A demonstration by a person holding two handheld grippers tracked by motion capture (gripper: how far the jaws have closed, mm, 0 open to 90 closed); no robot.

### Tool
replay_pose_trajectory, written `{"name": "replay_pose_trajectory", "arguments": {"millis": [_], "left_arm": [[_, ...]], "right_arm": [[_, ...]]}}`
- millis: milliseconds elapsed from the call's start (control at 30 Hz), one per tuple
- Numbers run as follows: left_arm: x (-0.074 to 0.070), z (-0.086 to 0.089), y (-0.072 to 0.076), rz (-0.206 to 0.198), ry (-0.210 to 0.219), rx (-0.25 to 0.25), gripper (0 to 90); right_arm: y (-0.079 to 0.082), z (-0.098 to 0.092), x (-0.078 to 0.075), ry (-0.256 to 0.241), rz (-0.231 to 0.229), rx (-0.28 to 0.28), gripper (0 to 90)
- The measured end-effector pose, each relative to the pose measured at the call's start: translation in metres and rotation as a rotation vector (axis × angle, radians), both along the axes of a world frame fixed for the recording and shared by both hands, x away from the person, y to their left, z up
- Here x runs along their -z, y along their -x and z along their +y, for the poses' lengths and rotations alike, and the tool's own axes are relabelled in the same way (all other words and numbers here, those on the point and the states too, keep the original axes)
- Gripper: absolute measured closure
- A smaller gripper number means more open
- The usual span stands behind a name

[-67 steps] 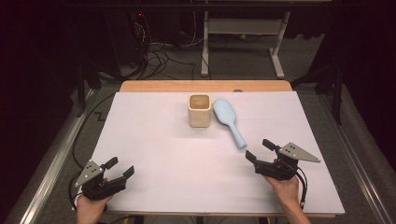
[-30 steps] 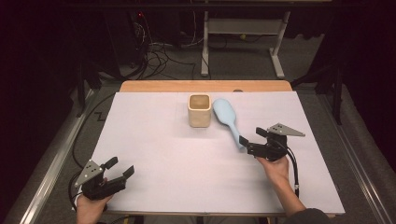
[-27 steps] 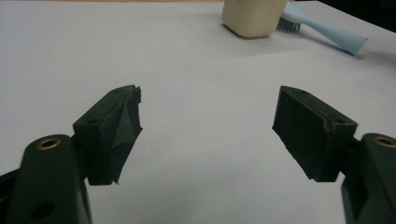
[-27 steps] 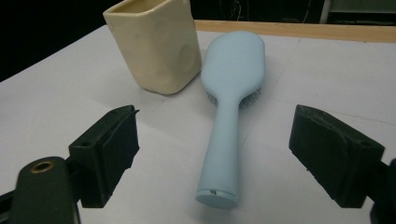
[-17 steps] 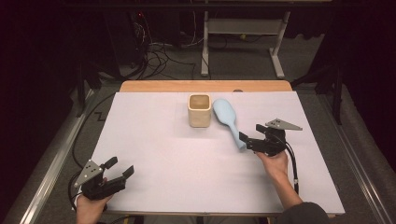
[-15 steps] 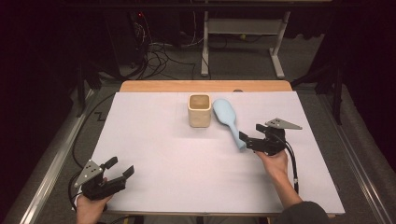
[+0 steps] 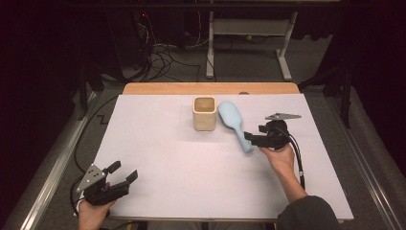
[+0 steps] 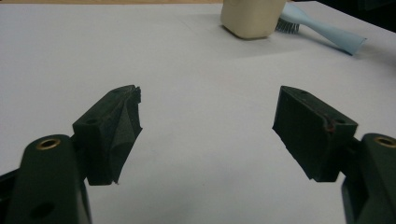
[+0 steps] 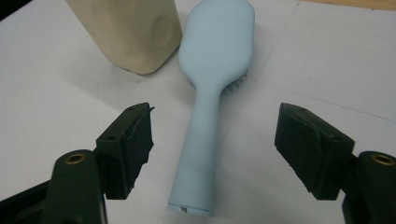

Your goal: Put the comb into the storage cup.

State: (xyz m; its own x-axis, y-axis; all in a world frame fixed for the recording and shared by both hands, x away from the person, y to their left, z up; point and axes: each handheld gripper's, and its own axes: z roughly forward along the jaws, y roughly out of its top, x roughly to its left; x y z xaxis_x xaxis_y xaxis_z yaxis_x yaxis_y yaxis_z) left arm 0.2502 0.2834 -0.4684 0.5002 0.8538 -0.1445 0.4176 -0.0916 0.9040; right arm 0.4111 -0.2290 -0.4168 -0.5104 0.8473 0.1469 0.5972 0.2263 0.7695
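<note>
The pale blue hairbrush (image 7: 235, 125) lies bristles down on the white worktop (image 7: 163, 143), its head just right of the beige cup (image 7: 205, 113). The right claw (image 7: 250, 137) straddles the handle end, jaws wide. Closing this near the tip risks the brush pivoting or nudging the cup. The left claw (image 7: 122, 173) sits wide, well apart

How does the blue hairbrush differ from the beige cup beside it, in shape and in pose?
The hairbrush is long and flat, with a slim handle; the cup is short, boxy and hollow. The hairbrush lies bristles down on the table; the cup stands upright, mouth open upward. The hairbrush's handle lies between the open right gripper jaws; the cup stands beyond them. Both are plain and single-coloured.
</note>
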Motion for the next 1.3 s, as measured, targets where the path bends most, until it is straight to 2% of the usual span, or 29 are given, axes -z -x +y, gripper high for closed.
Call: {"name": "replay_pose_trajectory", "arguments": {"millis": [133,300,467,567,800,1033,1100,1300], "left_arm": [[0.000,0.000,0.000,-0.001,-0.001,-0.001,23.6],[0.000,0.000,0.000,-0.001,0.000,-0.002,23.5],[0.000,-0.001,0.000,-0.004,-0.006,0.004,23.4],[0.000,-0.001,0.000,-0.004,-0.002,0.006,23.4],[0.000,-0.001,0.000,-0.006,-0.004,0.008,23.4],[0.000,-0.003,-0.001,-0.004,-0.023,0.013,23.3],[0.000,-0.003,-0.001,-0.005,-0.024,0.012,23.3],[0.000,-0.004,-0.001,-0.008,-0.033,0.015,23.3]], "right_arm": [[-0.009,0.004,-0.003,0.038,0.049,-0.001,30.6],[-0.020,0.011,-0.008,0.090,0.125,-0.017,36.1],[-0.027,0.020,-0.011,0.126,0.153,-0.022,38.8],[-0.032,0.028,-0.013,0.179,0.183,-0.031,39.5],[-0.046,0.043,-0.018,0.265,0.251,-0.026,42.1],[-0.061,0.059,-0.015,0.341,0.318,-0.022,43.2],[-0.064,0.062,-0.014,0.349,0.332,-0.028,45.2],[-0.070,0.072,-0.003,0.405,0.373,-0.027,48.1]]}}
